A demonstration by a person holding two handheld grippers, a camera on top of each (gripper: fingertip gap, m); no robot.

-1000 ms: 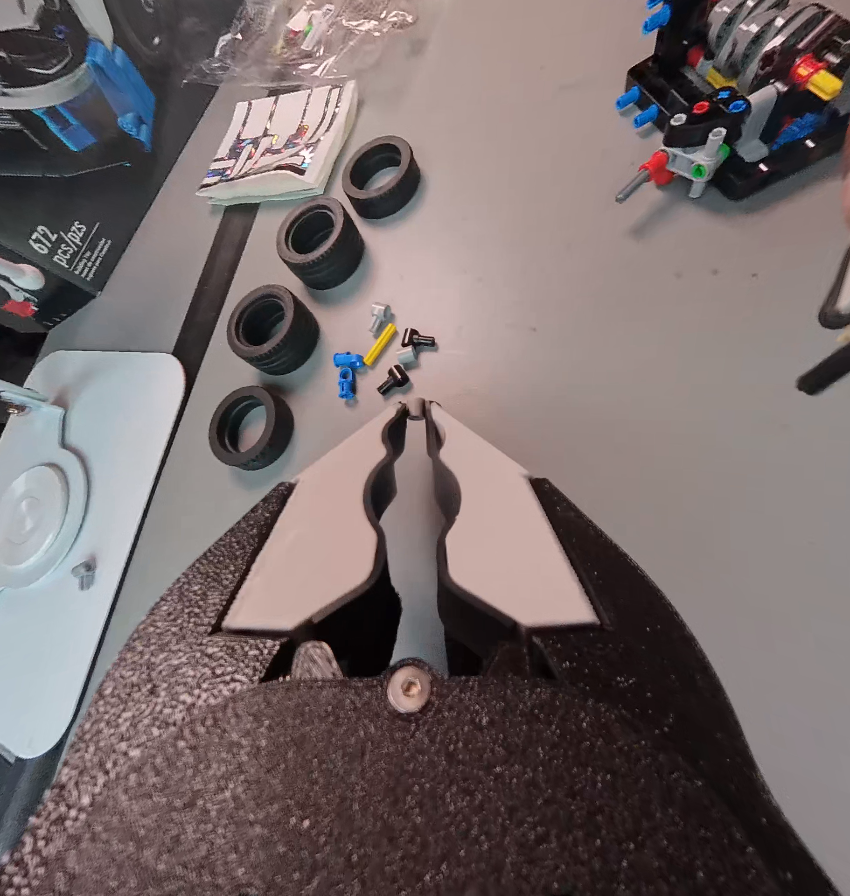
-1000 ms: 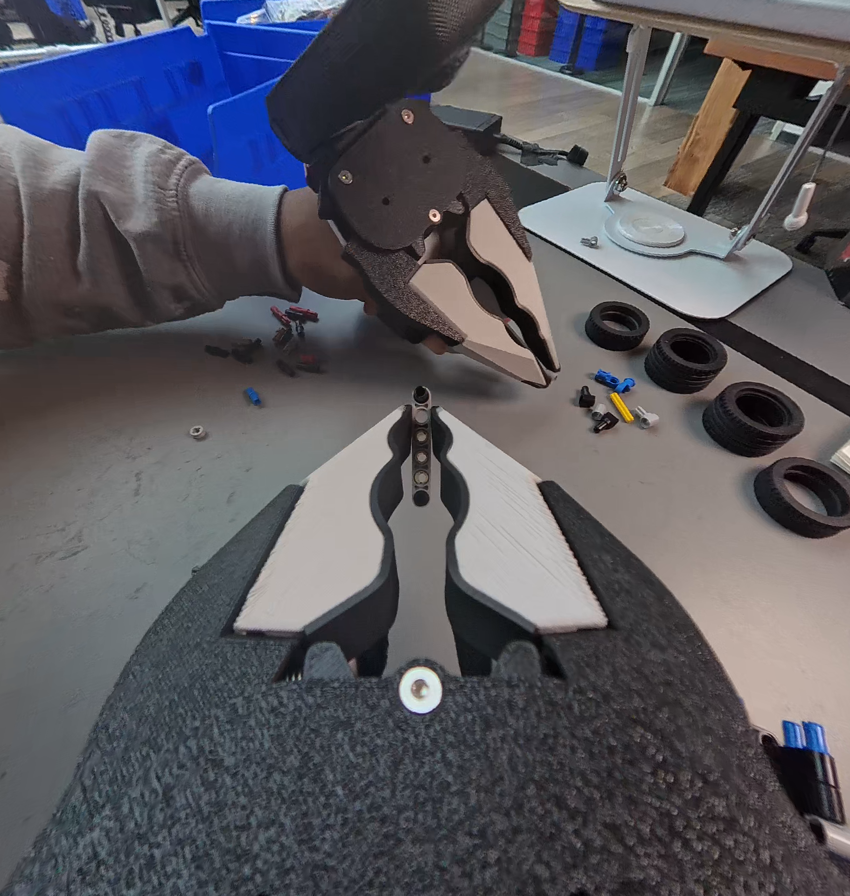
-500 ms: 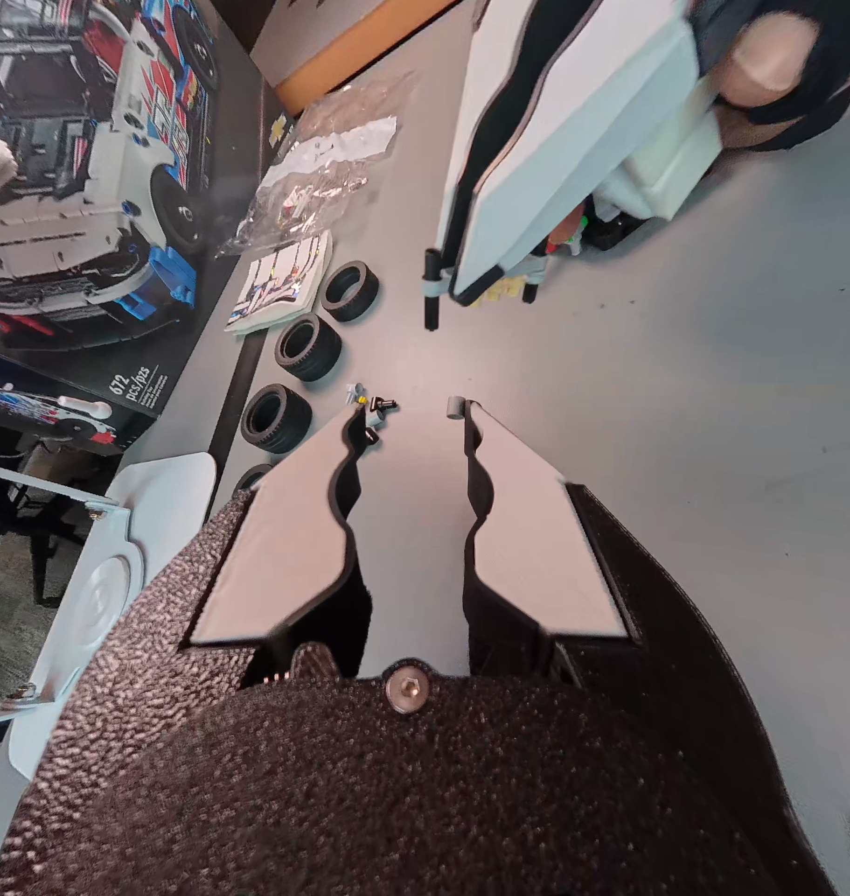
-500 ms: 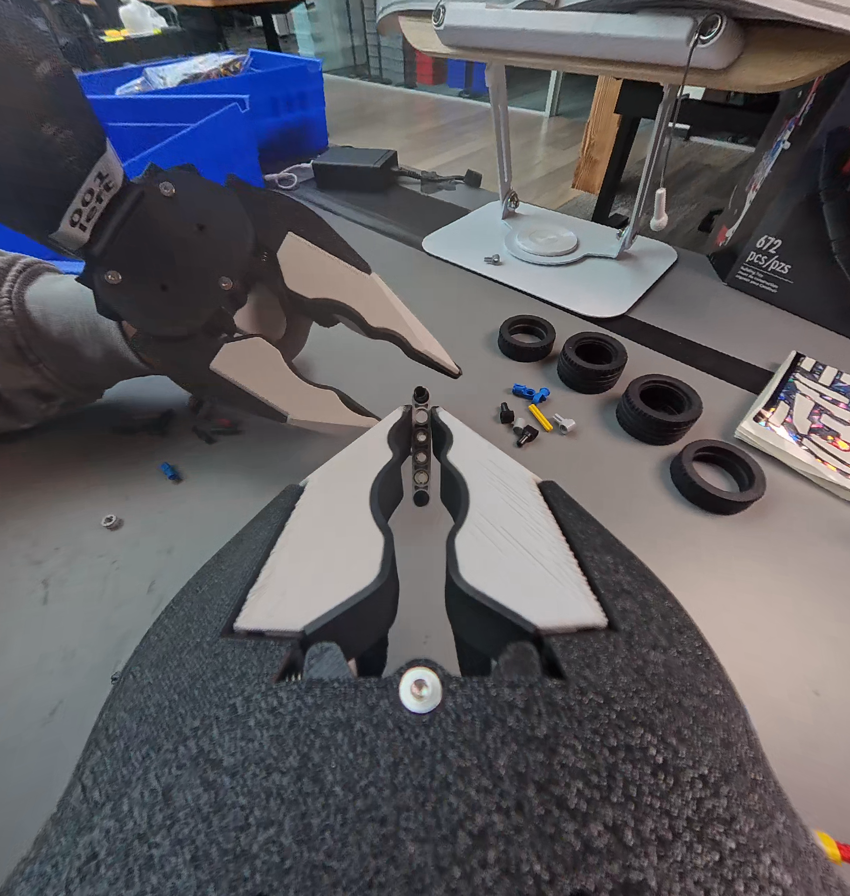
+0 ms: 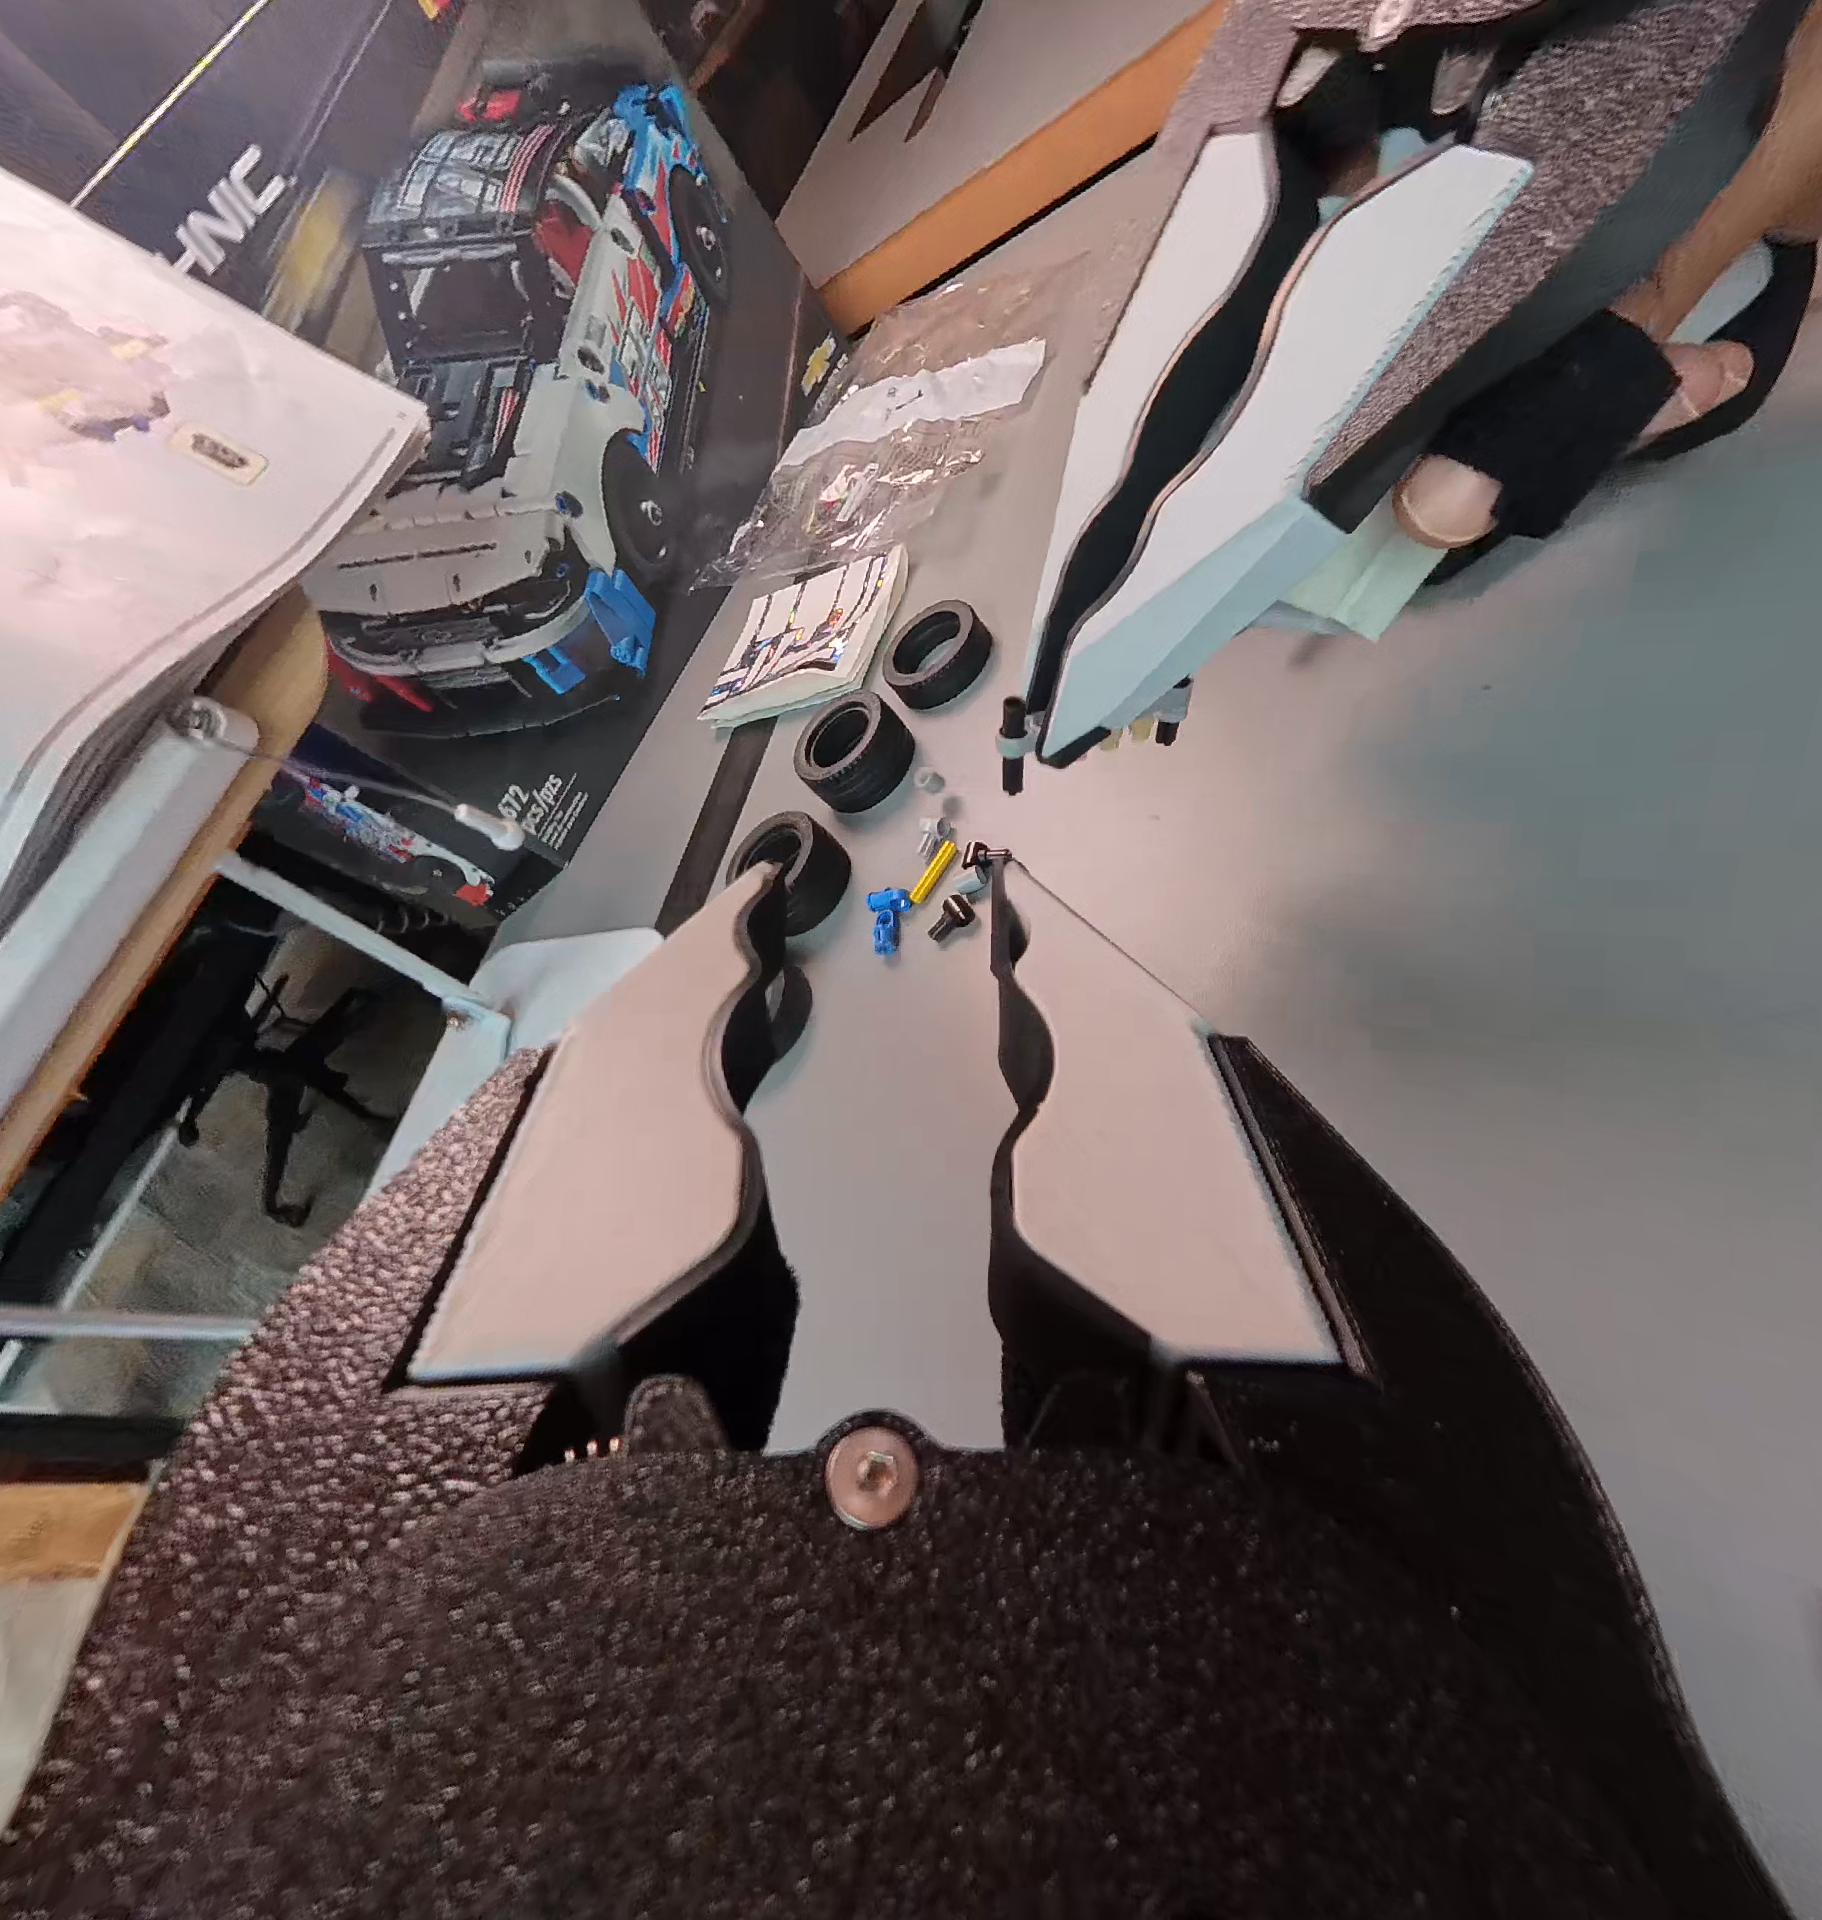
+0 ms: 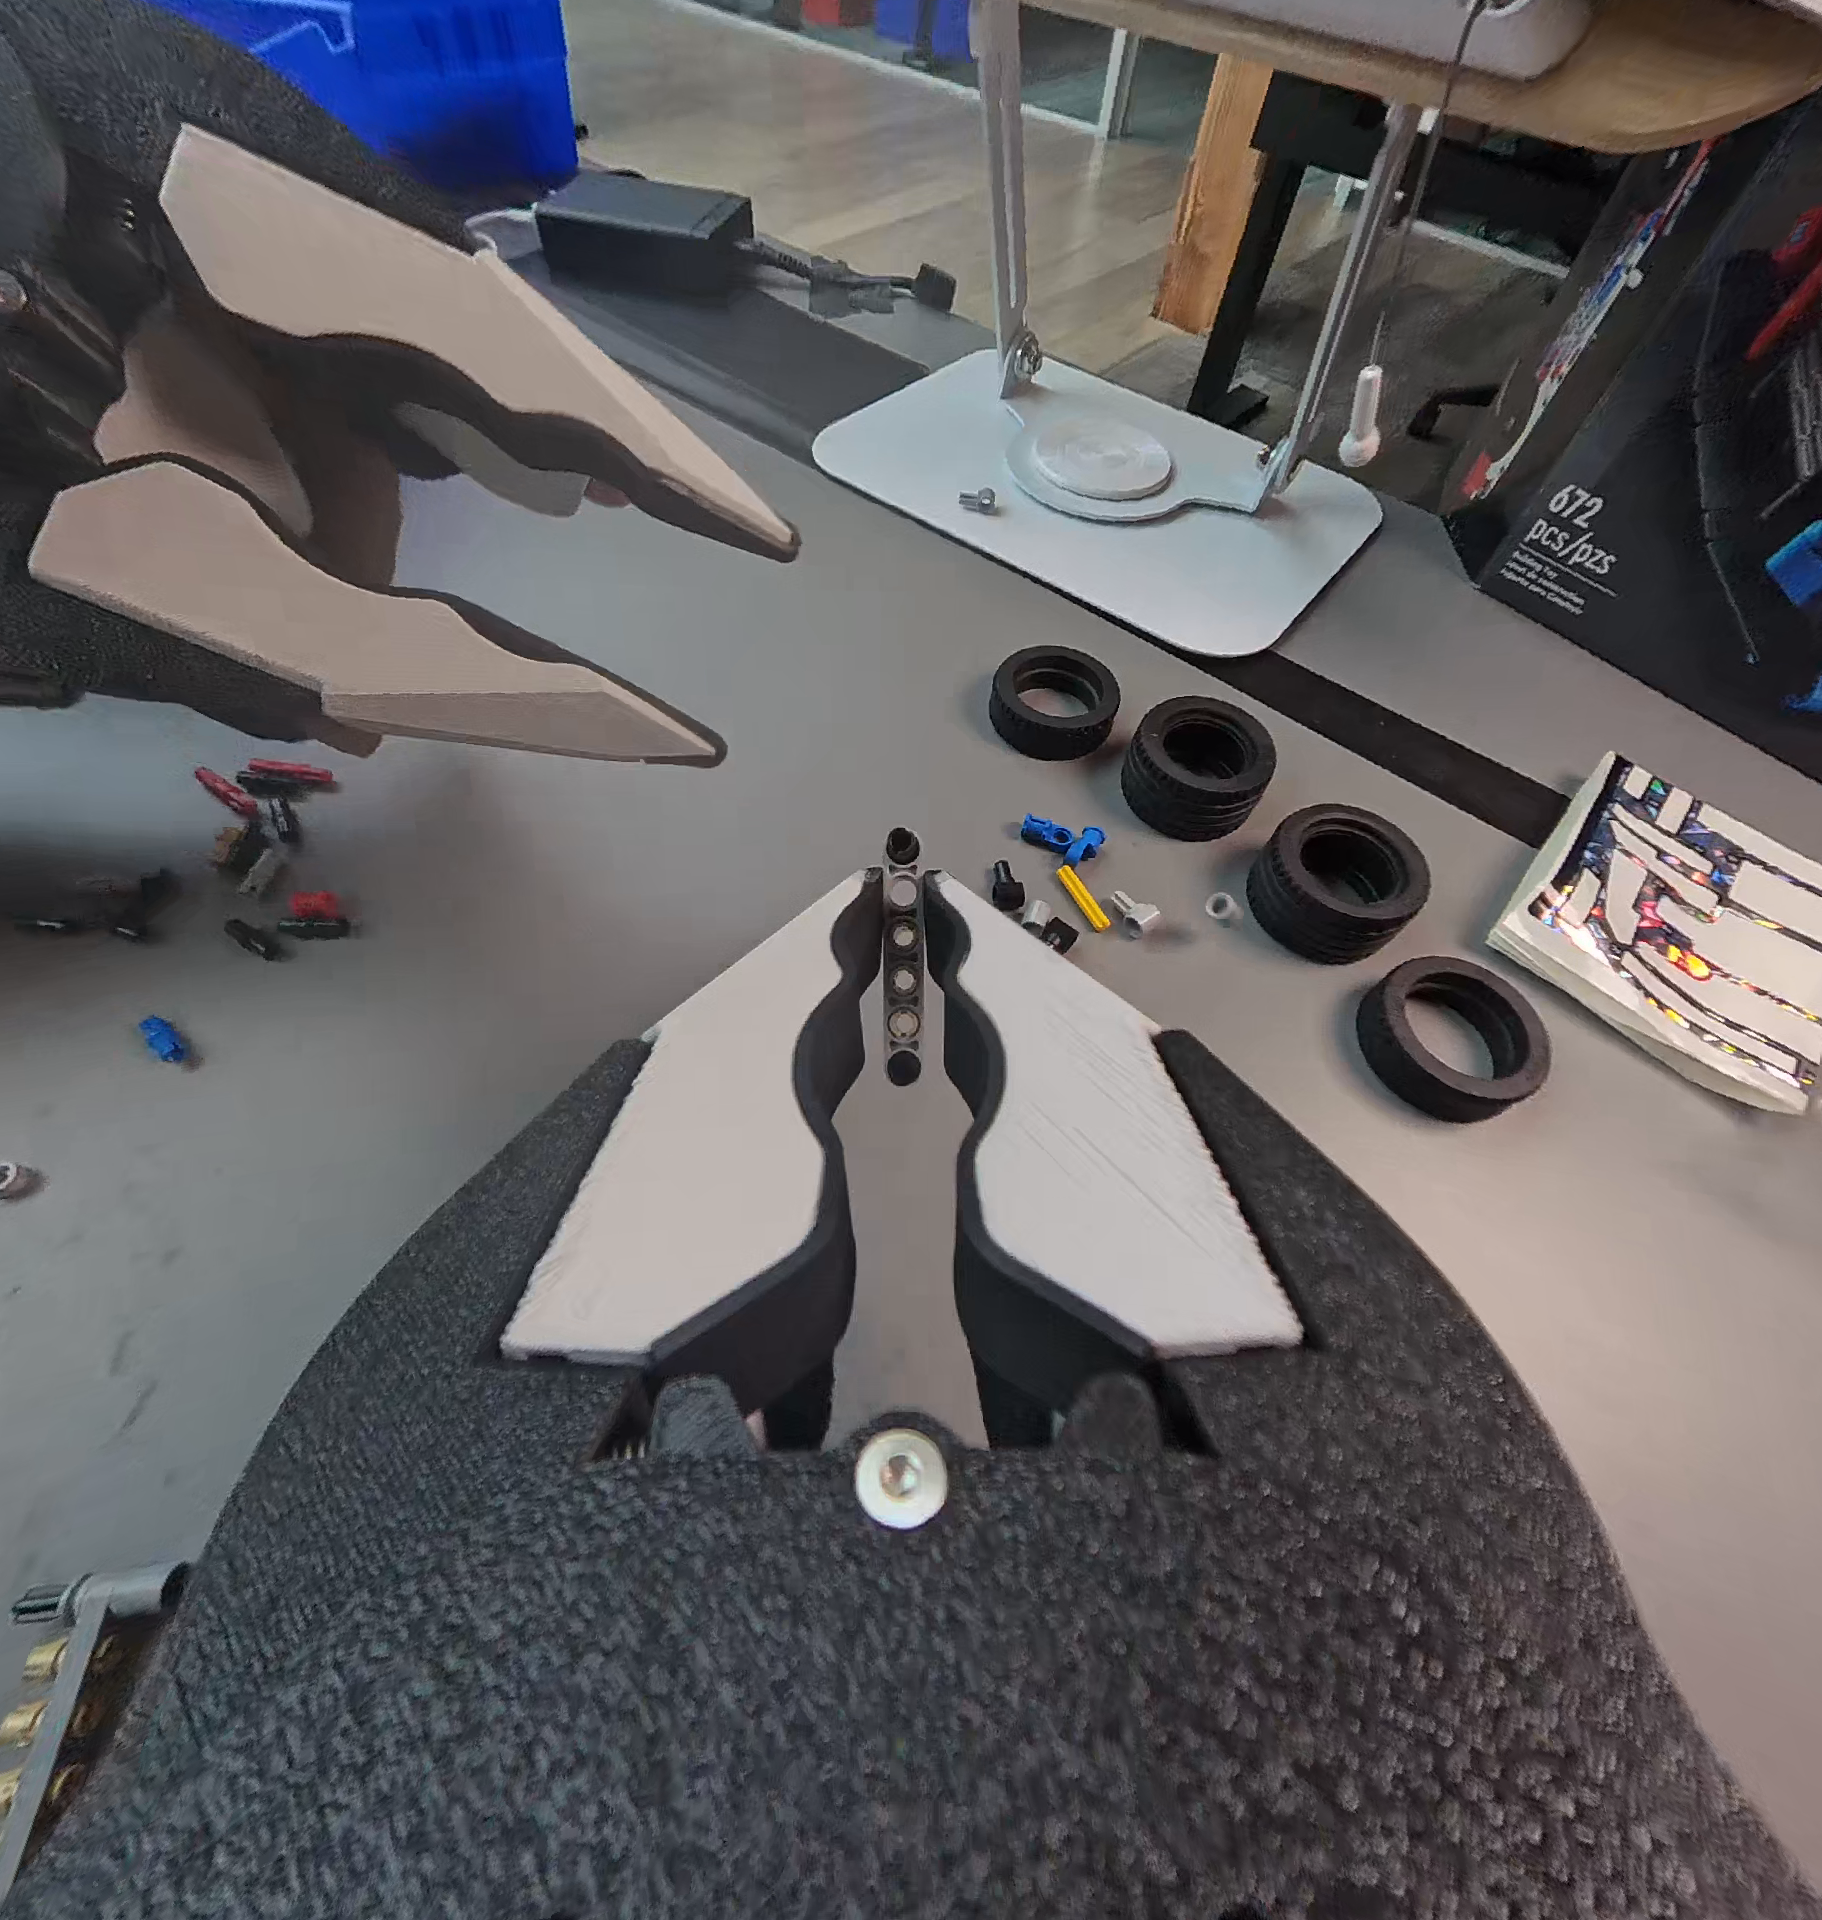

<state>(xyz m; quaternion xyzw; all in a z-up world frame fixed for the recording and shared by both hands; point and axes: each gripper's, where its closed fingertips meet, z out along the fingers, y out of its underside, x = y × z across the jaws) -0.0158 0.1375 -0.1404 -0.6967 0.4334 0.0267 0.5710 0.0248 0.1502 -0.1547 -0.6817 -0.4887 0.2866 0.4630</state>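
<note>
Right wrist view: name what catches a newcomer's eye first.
The right gripper at centre is shut on a black holed beam, held above the grey table. The left gripper hangs open at upper left. Four black tyres run in a row to the right, with small loose pieces scattered between them and the beam.
</note>
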